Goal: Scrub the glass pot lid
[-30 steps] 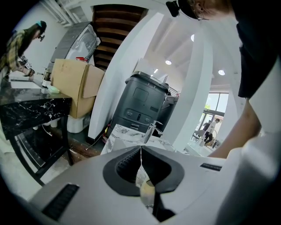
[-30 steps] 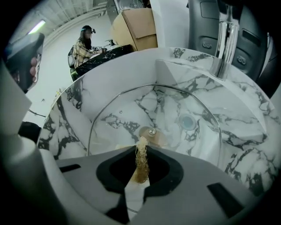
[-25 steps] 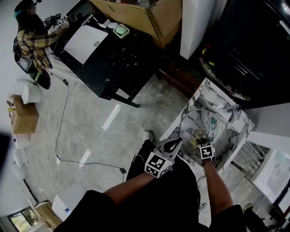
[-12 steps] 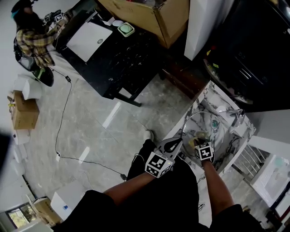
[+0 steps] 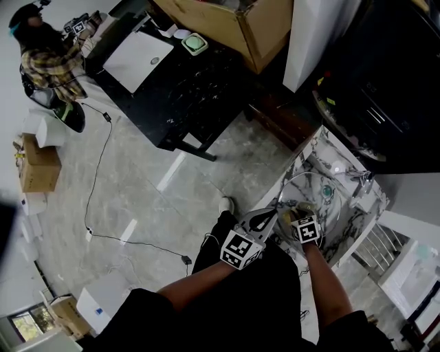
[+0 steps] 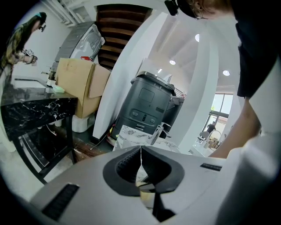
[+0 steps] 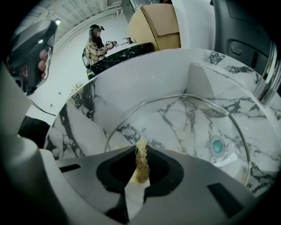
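Note:
The glass pot lid (image 5: 317,201) lies tilted in the marble sink (image 5: 357,206); its rim arcs across the basin in the right gripper view, the lid (image 7: 184,123). My right gripper (image 5: 300,212) is over the lid's near-left part, shut on a frayed yellowish scrubber (image 7: 141,160) whose tip rests against the glass; in its own view the right gripper (image 7: 141,165) fills the bottom. My left gripper (image 5: 273,215) sits at the lid's left edge, and the left gripper (image 6: 140,154) has its jaws together. Only a thin bright slit shows between them.
A chrome faucet (image 5: 361,180) stands at the sink's far side. A teal round piece (image 7: 216,144) shows through the glass. Behind are a black marble table (image 5: 172,75), a cardboard box (image 5: 234,20) and a person in a plaid shirt (image 5: 48,62). A cable (image 5: 96,172) crosses the floor.
The right gripper with the scrubber has slid a little left across the lid, toward its near-left rim. The left gripper has stayed at the lid's edge.

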Tool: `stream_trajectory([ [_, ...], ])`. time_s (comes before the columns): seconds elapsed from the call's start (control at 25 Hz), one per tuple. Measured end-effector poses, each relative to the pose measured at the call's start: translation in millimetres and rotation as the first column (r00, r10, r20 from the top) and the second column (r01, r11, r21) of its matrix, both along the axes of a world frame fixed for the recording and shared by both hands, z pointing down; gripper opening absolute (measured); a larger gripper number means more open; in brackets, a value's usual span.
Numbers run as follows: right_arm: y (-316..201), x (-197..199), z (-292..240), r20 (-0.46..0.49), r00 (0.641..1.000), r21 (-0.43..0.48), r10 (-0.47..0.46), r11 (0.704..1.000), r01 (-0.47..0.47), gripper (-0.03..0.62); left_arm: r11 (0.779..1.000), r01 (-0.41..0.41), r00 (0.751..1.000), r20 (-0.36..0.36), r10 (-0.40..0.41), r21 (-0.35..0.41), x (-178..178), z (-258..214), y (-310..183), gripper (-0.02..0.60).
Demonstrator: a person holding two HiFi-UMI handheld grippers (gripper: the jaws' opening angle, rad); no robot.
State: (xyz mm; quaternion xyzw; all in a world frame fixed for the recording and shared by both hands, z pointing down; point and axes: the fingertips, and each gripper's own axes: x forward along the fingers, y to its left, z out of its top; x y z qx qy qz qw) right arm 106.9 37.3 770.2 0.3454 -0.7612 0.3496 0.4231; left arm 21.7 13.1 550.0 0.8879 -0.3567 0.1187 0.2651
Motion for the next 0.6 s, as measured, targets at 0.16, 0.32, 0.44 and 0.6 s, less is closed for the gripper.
stream_trajectory([
  [0.16,-4,-3,3,0.012,1.000,0.002,0.017,1.000,-0.017,0.064,1.000,0.005,1.000,0.000,-0.005,-0.004,1,1,-3,0.018],
  [0.32,-12,-9,1,0.026,0.999,0.013,0.043,0.999,-0.043,0.064,1.000,0.000,1.000,0.004,0.000,-0.013,4,3,-3,0.018],
  [0.44,-17,-14,1,0.035,0.998,0.013,0.045,0.999,-0.046,0.064,1.000,-0.007,1.000,0.009,0.007,-0.014,7,5,-4,0.018],
  [0.6,-22,-20,-2,0.046,0.998,0.020,0.043,0.999,-0.044,0.064,1.000,-0.019,1.000,0.015,0.019,-0.018,9,4,-4,0.018],
])
